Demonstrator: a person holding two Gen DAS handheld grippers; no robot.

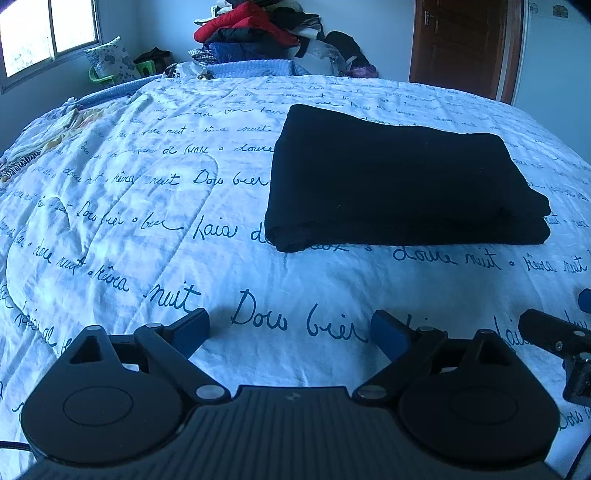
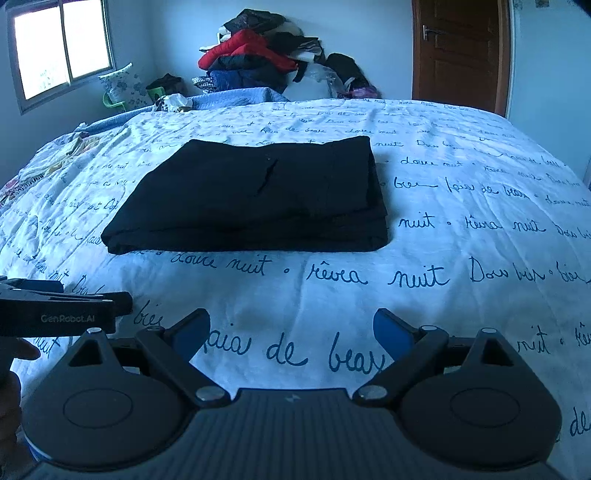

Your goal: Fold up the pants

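The black pants (image 1: 399,181) lie folded into a compact rectangle on the white bedspread (image 1: 147,221) with blue script. In the right wrist view the pants (image 2: 251,195) sit ahead and to the left on the bedspread (image 2: 461,229). My left gripper (image 1: 290,328) is open and empty, held above the bedspread short of the pants. My right gripper (image 2: 291,328) is open and empty, also short of the pants. Part of the right gripper shows at the right edge of the left wrist view (image 1: 554,332), and the left gripper shows at the left edge of the right wrist view (image 2: 59,310).
A heap of clothes (image 1: 258,33) is piled against the far wall behind the bed. A wooden door (image 1: 461,44) is at the back right and a window (image 1: 48,33) at the back left. A patterned cloth (image 1: 48,140) lies on the bed's left side.
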